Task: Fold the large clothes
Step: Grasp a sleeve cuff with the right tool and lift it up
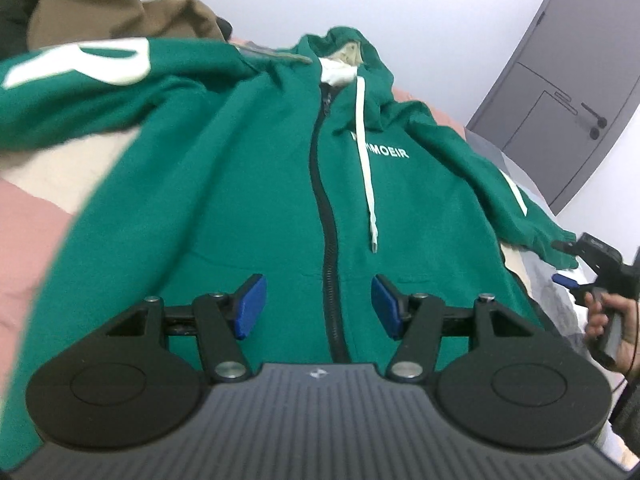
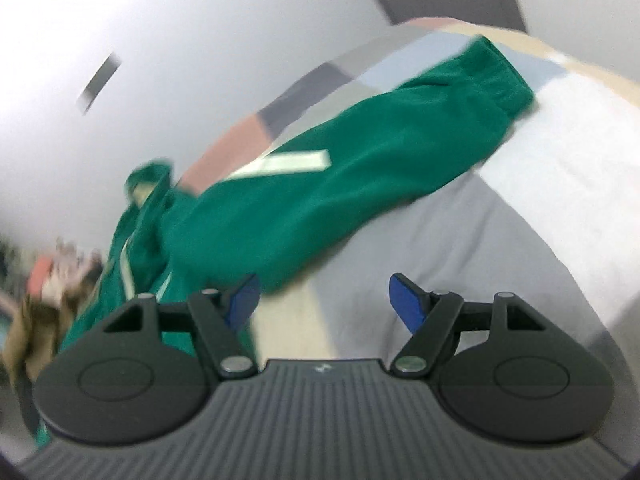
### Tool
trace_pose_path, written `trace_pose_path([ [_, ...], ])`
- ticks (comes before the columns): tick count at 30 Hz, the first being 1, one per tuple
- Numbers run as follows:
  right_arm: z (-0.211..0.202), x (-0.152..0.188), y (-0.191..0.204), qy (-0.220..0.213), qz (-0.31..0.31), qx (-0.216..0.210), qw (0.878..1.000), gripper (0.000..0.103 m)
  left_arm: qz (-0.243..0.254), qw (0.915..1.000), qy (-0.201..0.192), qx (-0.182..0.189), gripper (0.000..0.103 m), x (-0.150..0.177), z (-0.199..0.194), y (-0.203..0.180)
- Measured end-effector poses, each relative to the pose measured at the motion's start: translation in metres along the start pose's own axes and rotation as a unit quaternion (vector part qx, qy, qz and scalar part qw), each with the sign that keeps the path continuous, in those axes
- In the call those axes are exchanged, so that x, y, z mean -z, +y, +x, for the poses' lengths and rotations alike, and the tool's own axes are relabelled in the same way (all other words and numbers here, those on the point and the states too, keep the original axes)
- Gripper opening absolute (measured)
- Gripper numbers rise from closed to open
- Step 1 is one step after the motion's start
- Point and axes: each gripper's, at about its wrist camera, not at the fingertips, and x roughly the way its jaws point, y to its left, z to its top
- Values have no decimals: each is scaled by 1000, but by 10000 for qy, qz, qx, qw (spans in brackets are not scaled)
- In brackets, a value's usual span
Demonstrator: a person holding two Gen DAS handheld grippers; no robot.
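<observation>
A green zip-up hoodie lies front-up on a patchwork bed cover, hood at the far end, with a black zipper and a white drawstring. My left gripper hovers open above the lower front, its blue pads either side of the zipper with nothing between them. The hoodie's right sleeve stretches out across the cover in the right wrist view. My right gripper stands open just below that sleeve, over bare cover. That same right gripper shows in a hand at the left wrist view's right edge, beside the sleeve cuff.
Brown clothing is piled past the hoodie's left sleeve. A grey door stands in the white wall at the right. The bed cover runs grey and white to the right of the sleeve. Blurred clutter sits at the far left.
</observation>
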Motion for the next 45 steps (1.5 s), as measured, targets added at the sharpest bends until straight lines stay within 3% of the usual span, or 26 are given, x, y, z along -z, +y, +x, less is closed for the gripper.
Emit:
trace_pose_path([
  [4,47,-17,-26,-365,503,-91,9980,75,191,9998,-55,-13,64,2,30,0],
  [9,87,-52,-44,-1165,809,-382,9891,75,123,9998,-134,21,64,-2,53,8],
  [12,104,-78,-56,-1628,967,-338,9813,73,202,9997,-169,-9,64,-6,61,9],
  [14,112,-97,-61,-1798,900,-153,9794,57,205,9996,-185,-13,64,-9,67,10],
  [15,117,-108,-63,-1831,825,-57,9796,36,180,9997,-185,-15,64,-11,69,10],
  [16,121,-118,-65,-1842,727,7,9802,23,141,9997,-176,-25,64,-12,73,11],
  [18,124,-141,-65,-2014,326,208,9788,16,145,9997,-177,-76,64,-15,78,12],
  [24,129,-210,-86,-2397,-83,767,9678,13,109,9992,-199,-316,64,-27,97,16],
  [31,149,-229,-82,-2269,-448,1031,9674,13,352,9975,-148,-593,64,-34,117,12],
  [38,103,-220,-9,-2501,-1391,950,9535,13,206,9983,-201,-509,64,-37,103,19],
  [45,19,-181,133,-2825,-2846,377,9153,13,516,9966,-554,-322,64,-40,51,21],
])
